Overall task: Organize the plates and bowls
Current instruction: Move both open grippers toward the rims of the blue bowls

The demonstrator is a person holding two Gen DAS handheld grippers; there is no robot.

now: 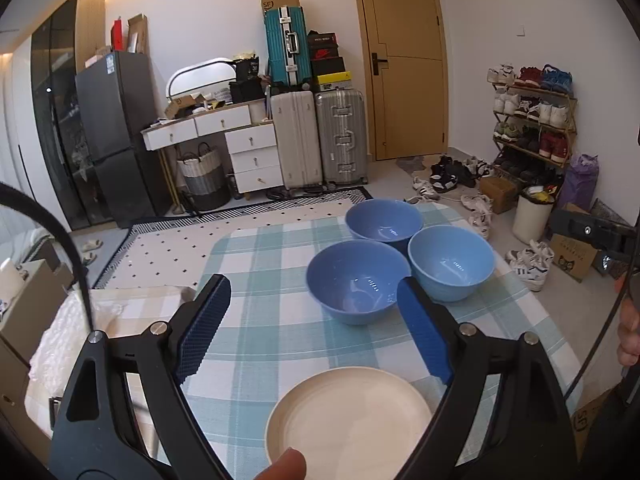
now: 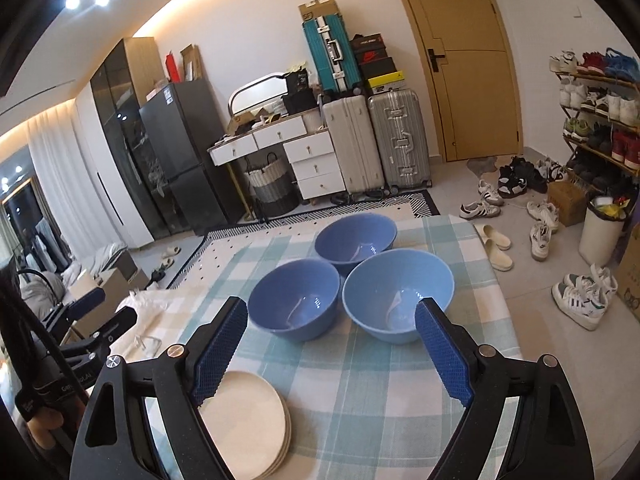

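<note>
Three blue bowls stand close together on a checked tablecloth (image 1: 256,336): a near one (image 1: 358,282), a far one (image 1: 384,220) and a lighter right one (image 1: 451,262). They also show in the right wrist view: near left bowl (image 2: 294,306), far bowl (image 2: 355,242), right bowl (image 2: 398,294). A stack of cream plates (image 1: 348,420) lies at the table's near edge, and shows in the right wrist view (image 2: 244,426). My left gripper (image 1: 314,296) is open and empty above the plates. My right gripper (image 2: 332,318) is open and empty in front of the bowls.
The table's right edge (image 2: 504,320) drops to a floor strewn with shoes (image 2: 576,296). A white cloth (image 1: 72,320) lies at the table's left side. Suitcases (image 1: 320,140), a dresser and a fridge stand at the far wall.
</note>
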